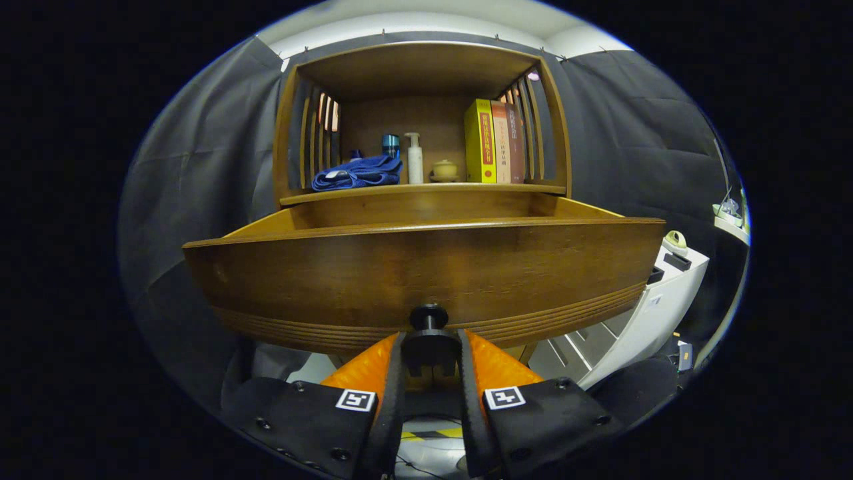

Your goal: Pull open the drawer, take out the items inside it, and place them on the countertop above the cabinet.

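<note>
gripper [430,347] is clamped on the drawer knob [428,317]: both fingers [393,373] press the dark round knob from either side, jaws narrow, knob sitting right at the tips.

drawer [426,280] is pulled out of the wooden cabinet [286,120], its curved front panel sits just ahead of the fingers, grooved band along its lower edge. drawer side walls run back to the cabinet body. camera sits below the drawer rim, so cannot tell what is inside it.

countertop [426,189] above the drawer already carries stuff, inside an open-fronted niche with slatted sides:
- blue cloth [356,173], crumpled, on the left side
- dark teal cup [390,144] behind the cloth, partly hidden by it
- white pump bottle [414,159], upright, just right of the cloth
- small tan lidded pot [444,171] beside the bottle, near but apart
- yellow book [480,141] upright, with more books [508,141] leaning against the right slats

off to the right of the drawer, lower down, a white unit [640,320] with a small pale green object [675,241] on top. floor below the fingers shows a strip of yellow-black tape [433,434].
</note>
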Action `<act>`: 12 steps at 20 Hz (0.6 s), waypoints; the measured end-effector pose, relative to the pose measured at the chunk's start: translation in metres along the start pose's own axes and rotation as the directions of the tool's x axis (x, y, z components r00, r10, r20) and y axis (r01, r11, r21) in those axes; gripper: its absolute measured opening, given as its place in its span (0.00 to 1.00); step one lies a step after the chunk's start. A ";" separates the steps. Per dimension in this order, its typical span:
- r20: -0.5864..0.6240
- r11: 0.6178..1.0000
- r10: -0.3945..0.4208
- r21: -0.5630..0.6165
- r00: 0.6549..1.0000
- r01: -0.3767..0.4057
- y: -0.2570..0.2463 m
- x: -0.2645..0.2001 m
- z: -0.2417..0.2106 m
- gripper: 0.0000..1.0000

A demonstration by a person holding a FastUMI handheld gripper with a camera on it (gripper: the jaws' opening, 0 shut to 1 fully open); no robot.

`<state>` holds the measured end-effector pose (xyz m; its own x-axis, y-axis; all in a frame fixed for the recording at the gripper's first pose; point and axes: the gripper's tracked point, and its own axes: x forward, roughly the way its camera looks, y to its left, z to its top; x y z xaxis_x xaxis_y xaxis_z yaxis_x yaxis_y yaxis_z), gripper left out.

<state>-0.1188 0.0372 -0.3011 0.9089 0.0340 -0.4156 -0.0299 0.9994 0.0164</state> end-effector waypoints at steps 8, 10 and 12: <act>0.030 0.999 0.023 0.026 0.999 -0.024 -0.003 -0.046 0.063 0.57; 0.061 0.999 0.037 0.028 0.997 -0.039 -0.003 -0.050 0.093 0.62; 0.075 0.998 0.054 0.039 0.996 -0.057 -0.004 -0.052 0.118 0.67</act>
<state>-0.1167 0.0316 -0.1722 0.9347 0.0877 -0.3446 -0.0656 0.9950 0.0754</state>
